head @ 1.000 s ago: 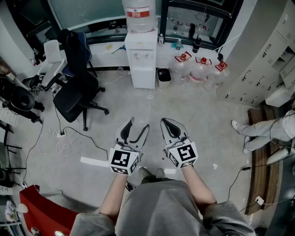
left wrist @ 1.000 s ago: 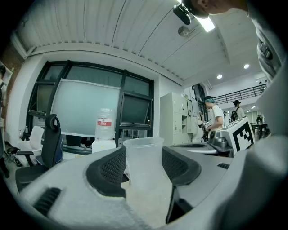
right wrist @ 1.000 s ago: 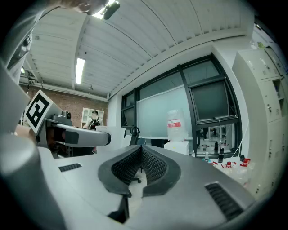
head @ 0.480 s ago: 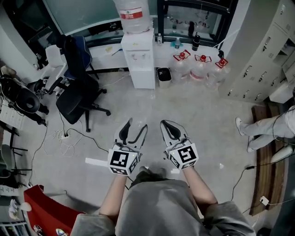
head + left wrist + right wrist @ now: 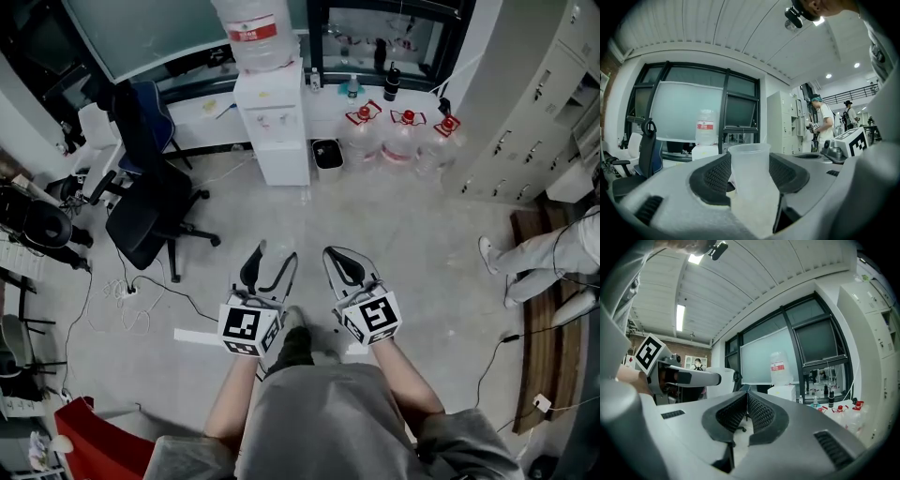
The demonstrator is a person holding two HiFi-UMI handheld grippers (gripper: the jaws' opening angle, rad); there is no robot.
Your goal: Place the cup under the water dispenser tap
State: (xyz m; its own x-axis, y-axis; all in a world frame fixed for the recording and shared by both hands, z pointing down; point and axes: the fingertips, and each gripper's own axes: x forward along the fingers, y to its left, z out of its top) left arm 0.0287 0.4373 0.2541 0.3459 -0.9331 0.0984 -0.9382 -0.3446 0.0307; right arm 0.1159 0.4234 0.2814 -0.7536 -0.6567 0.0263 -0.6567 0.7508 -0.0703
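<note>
the water dispenser [image 5: 272, 131] stands against the far wall, white, with a big clear bottle [image 5: 251, 30] upside down on its top. the person stands well back from it on the open grey floor [image 5: 412, 234], both tools held out level and pointing toward it.

the left tool [image 5: 274, 255] grips the cup [image 5: 750, 171]. in the left gripper view the clear plastic cup stands upright between the two ribbed black pads [image 5: 715, 176], which press on its sides, so the jaws stay wide apart around it. the cup's rim lines up just to the right of the dispenser's bottle in that view, but the cup is well apart from the dispenser and not under it.

the right tool [image 5: 336, 255] is just to the right of the left one and equally far from the dispenser. it is closed and empty: in the right gripper view its pads meet at the tips with nothing between them.

just right of the dispenser sits a small dark bin [image 5: 327, 153], and further right three water bottles with red caps [image 5: 403, 133] stand on the floor. left of the dispenser is a dark office chair [image 5: 150, 202], with cables [image 5: 127, 291] on the floor nearer the person. far to the dispenser's right are grey lockers [image 5: 548, 103], and another person's legs [image 5: 530, 262] reach in at that edge.
</note>
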